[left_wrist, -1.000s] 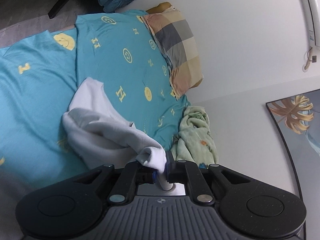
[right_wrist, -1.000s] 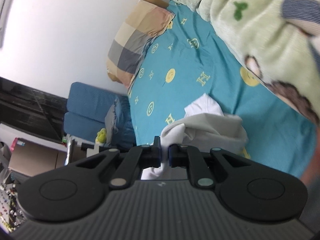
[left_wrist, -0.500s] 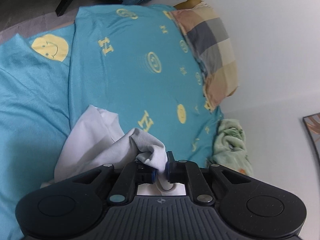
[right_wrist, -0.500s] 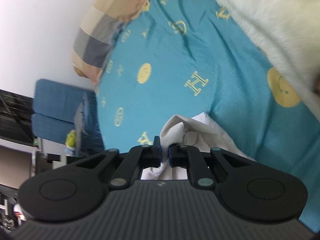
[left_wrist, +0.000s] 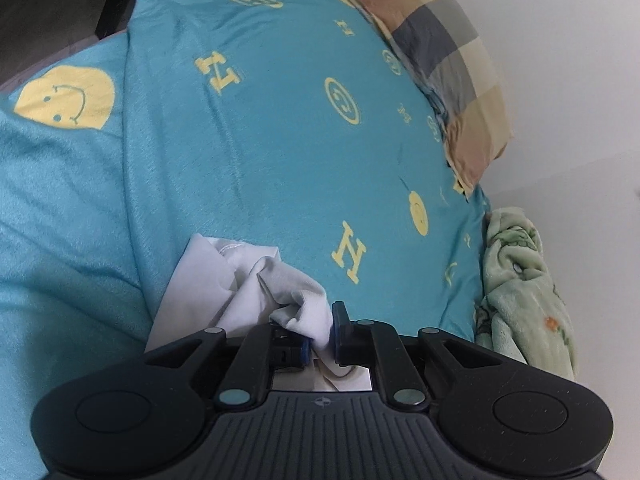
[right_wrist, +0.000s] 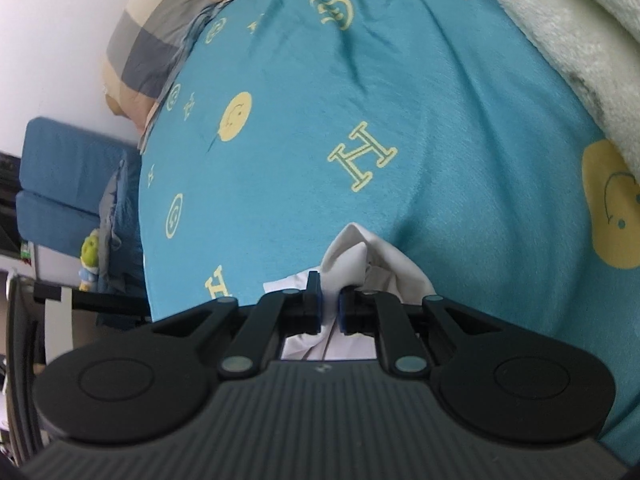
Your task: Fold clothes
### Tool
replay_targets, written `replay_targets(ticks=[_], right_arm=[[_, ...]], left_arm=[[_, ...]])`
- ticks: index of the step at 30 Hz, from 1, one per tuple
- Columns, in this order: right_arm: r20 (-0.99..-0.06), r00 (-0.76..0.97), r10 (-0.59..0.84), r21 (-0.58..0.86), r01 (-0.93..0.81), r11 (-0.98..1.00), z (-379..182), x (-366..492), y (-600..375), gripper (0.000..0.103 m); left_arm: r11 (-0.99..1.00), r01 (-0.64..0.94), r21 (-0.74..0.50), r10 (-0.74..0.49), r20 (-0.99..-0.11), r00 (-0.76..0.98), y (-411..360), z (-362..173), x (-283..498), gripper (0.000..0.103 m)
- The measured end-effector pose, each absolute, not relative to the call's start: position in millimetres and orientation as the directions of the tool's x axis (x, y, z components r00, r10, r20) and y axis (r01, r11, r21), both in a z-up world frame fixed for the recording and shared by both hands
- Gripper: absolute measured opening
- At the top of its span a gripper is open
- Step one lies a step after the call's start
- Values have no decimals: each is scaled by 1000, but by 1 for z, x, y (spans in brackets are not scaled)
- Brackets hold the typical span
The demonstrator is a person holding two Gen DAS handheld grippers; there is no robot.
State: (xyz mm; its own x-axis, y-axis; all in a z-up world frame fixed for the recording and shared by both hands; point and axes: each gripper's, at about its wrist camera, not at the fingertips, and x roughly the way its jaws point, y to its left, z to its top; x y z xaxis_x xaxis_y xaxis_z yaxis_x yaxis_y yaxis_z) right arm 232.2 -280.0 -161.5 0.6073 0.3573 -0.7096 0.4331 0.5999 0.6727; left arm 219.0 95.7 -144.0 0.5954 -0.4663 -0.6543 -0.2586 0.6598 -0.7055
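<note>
On the teal bedsheet [left_wrist: 260, 168] with yellow smiley prints lies a crumpled white cotton garment [left_wrist: 224, 284]. The left gripper [left_wrist: 321, 334] pinches one bunched fold. The right gripper [right_wrist: 329, 307] is clamped on another.

White garment [left_wrist: 248, 280] lowered, seemingly nearer the bedspread [left_wrist: 260, 120].

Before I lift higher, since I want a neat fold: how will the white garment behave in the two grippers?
Probably floppy: the white garment bunches and creases where the left gripper pinches it, so it should sag between grips. It looks thin and likely light. The right gripper holds a narrow gathered tuft, which may slip under a hard pull.
</note>
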Motion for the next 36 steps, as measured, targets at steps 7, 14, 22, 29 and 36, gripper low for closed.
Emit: replay_targets(ticks=[7,14,22,29,36], right_arm=[[-666,664,340,640,276,717,-130,213,-265,72],[-574,758,311,501,24,865,-99,184,-243,78],[-575,782,241,267,-100,959,-111,180,-219,78],[-636,746,197,178,-106,978,-142,182,-208,77],[-646,734,211,204,-101,974,-150,183,-213,77]], left_arm=[[808,-79,-584,-389,-630,672,73,-100,189,48],[920,94,-380,-322,-598,734,37,-69,159,64],[965,148,-218,-256,-652,714,15,-95,152,64],[981,107,-161,-190,-710,678,15,-122,157,64],[985,88,-145,-166,-711,683,15,-120,151,64]])
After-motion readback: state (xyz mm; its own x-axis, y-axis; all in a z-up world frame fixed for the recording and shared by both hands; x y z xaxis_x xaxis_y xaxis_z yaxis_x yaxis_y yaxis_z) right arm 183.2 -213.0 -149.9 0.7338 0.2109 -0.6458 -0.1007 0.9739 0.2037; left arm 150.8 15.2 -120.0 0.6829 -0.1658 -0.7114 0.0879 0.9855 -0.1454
